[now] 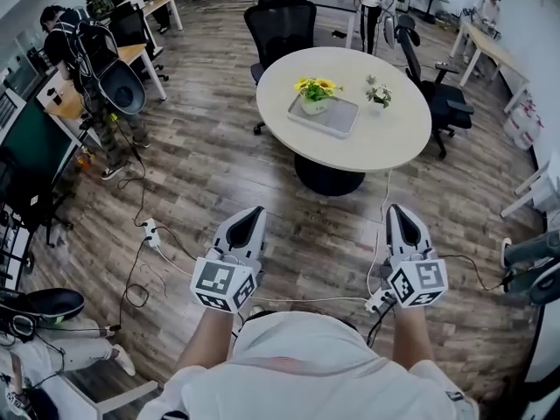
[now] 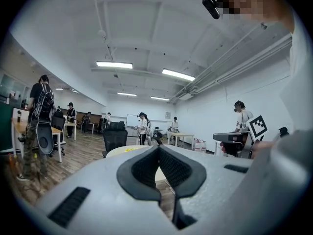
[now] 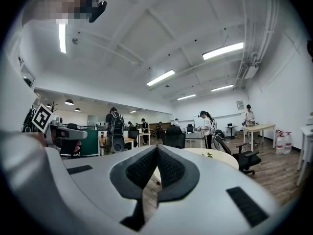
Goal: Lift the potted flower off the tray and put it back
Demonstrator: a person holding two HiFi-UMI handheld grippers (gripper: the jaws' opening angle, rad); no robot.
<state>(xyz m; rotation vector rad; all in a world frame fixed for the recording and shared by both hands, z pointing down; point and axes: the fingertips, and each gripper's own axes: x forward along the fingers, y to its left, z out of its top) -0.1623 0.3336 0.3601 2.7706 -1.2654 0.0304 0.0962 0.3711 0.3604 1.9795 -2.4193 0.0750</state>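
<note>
Well ahead of you, the potted flower [image 1: 315, 94], yellow blooms in a pale pot, stands upright on the grey tray [image 1: 343, 121], at the tray's far left end. The tray lies flat on the round white table [image 1: 394, 143], left of the table's middle.

A smaller plant [image 1: 378, 95] with white flowers sits on the tabletop just beside the tray's right edge, off the tray. There are two black office chairs, one [image 1: 282, 20] behind the table and another [image 1: 446, 108] at its right side.

You hold your left gripper [image 1: 252, 213] and right gripper [image 1: 398, 210] low in front of your body, over the wooden floor [image 1: 219, 164]. They are well apart from the table and from each other, and both point toward the table. The left jaws are pressed together, tips meeting, nothing between them. The right jaws are likewise pressed together and empty.

A white power strip [image 1: 150, 232] and cables lie on the floor to the left of your left gripper. A person [image 1: 63, 42] stands by a desk [image 1: 131, 53] at the room's left side.
</note>
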